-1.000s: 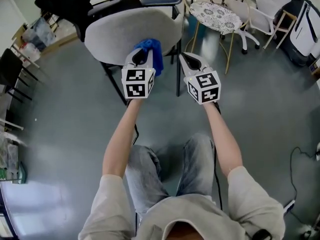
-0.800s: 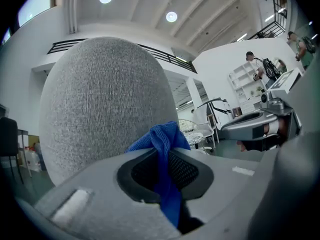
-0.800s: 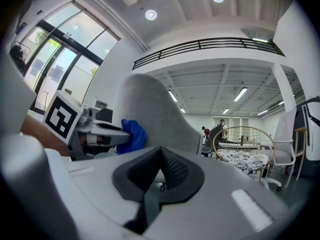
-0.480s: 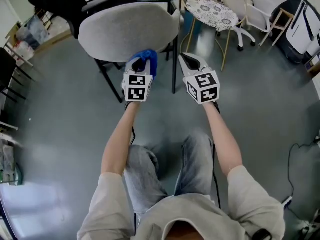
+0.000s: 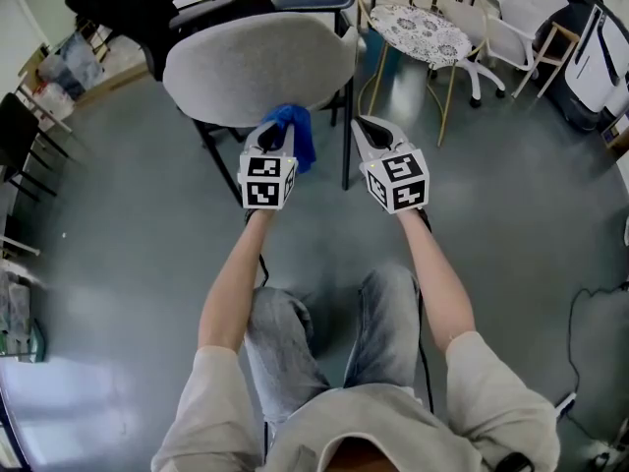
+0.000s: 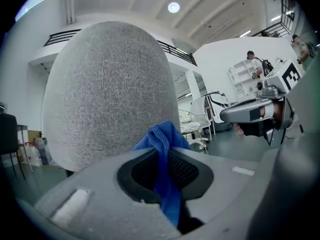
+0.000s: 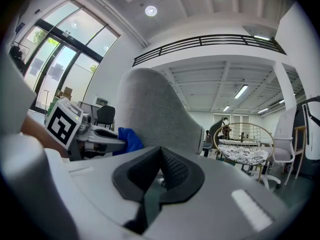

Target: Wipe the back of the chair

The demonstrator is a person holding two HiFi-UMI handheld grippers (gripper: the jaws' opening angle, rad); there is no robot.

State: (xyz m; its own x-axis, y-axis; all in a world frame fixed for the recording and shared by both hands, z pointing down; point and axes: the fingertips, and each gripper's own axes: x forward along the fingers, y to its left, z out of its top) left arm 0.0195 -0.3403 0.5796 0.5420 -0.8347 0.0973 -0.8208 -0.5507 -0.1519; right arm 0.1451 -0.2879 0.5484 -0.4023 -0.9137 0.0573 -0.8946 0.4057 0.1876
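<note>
A grey fabric chair back point(image 5: 257, 67) stands straight ahead of me; it fills the left gripper view point(image 6: 107, 94) and shows in the right gripper view point(image 7: 152, 114). My left gripper point(image 5: 278, 131) is shut on a blue cloth point(image 5: 296, 131), which sticks up between its jaws point(image 6: 162, 144) just below the chair back's lower edge. My right gripper point(image 5: 368, 129) hovers beside it to the right, shut with nothing in it, level with the chair's right edge. The blue cloth point(image 7: 127, 140) also shows in the right gripper view.
A round patterned table point(image 5: 425, 32) on thin gold legs stands at the back right, with a white office chair point(image 5: 511, 28) behind it. Black chair legs point(image 5: 346, 136) drop to the grey floor. Black furniture point(image 5: 118, 8) sits at the back left.
The left gripper with the cloth dipped slightly toward me and came back up under the chair back's lower edge. The right gripper stayed about where it was.
</note>
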